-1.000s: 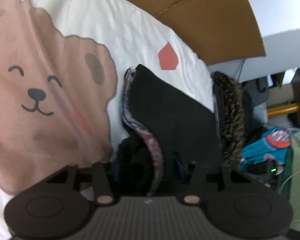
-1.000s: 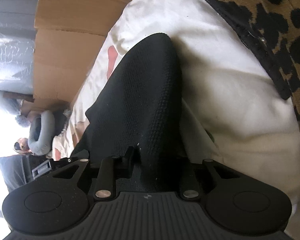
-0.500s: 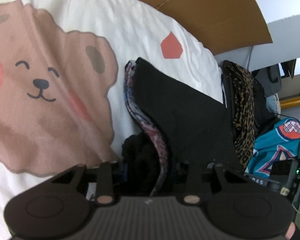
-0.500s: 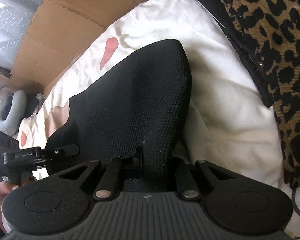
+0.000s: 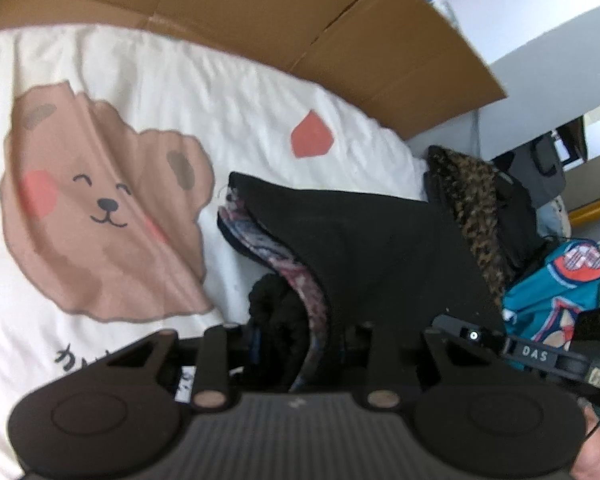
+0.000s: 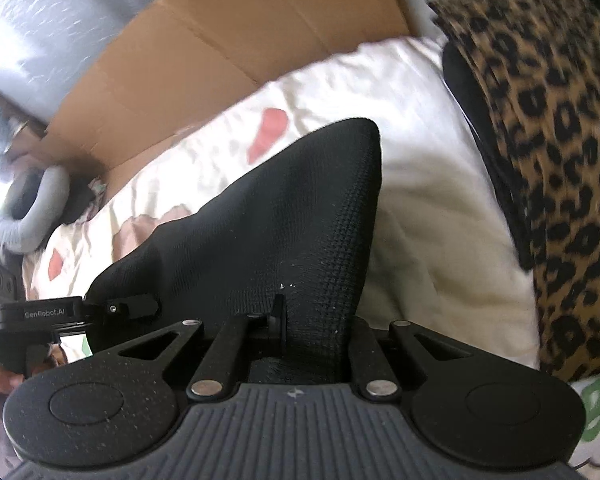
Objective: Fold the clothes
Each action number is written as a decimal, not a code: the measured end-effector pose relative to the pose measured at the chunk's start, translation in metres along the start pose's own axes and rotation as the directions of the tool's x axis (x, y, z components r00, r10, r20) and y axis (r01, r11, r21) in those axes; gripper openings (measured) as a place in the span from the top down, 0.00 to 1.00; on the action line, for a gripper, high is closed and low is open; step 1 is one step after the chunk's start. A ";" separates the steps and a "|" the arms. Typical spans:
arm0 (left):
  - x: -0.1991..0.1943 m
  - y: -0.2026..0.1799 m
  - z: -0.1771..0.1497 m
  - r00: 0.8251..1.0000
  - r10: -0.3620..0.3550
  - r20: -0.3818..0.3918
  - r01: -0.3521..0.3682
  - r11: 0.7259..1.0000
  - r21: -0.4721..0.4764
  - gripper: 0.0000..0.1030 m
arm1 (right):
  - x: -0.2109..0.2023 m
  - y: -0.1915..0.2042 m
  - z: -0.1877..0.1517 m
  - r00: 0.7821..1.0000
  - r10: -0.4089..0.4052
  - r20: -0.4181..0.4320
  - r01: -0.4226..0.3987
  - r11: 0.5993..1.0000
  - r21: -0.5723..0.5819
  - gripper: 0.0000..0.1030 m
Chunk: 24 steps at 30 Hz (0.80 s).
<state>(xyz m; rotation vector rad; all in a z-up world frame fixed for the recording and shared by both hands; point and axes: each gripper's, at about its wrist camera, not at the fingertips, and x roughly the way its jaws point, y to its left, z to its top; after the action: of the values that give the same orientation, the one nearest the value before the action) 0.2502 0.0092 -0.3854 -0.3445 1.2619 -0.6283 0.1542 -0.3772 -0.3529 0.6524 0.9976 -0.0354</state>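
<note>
White bear-print bed sheet [image 5: 148,92] underneath. Black knit garment [image 6: 284,216] lifted off bed, stretched between both tongs. Right tongs [image 6: 278,320] clamped tight on its edge. Left tongs [image 5: 296,344] closing on bunched fabric.

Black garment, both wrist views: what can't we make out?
- Left hand-held gripper fingertips: left wrist view, buried in the black garment; jaws closing, pad contact unseen.
- Right hand-held gripper pads: right wrist view, hidden under the fabric it pinches.
- Garment type: near edge cut off by both gripper bodies.
- Leopard-print cloth: cropped at right edge, motion-blurred.
</note>
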 end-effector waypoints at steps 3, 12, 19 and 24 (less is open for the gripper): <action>-0.017 -0.014 0.003 1.000 0.009 0.022 -0.009 1.000 -0.004 0.67 | -0.017 0.008 0.007 1.000 0.003 0.019 -0.003 1.000 -0.007 0.93; -0.084 -0.075 0.026 0.993 0.019 0.118 -0.024 0.999 0.044 0.67 | -0.083 0.046 0.040 0.995 0.025 0.099 -0.017 0.997 -0.081 0.93; -0.143 -0.144 0.045 0.980 0.003 0.198 -0.024 0.994 0.106 0.67 | -0.158 0.074 0.075 0.980 0.071 0.188 -0.046 0.990 -0.134 0.93; -0.183 -0.199 0.054 0.969 -0.001 0.246 -0.034 0.990 0.136 0.67 | -0.221 0.093 0.103 0.965 0.088 0.248 -0.046 0.984 -0.171 0.93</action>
<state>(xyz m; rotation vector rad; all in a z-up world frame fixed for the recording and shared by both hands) 0.2215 -0.0403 -0.1160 -0.2861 0.9775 -0.6351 0.1395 -0.4131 -0.0948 0.5149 0.7208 0.0227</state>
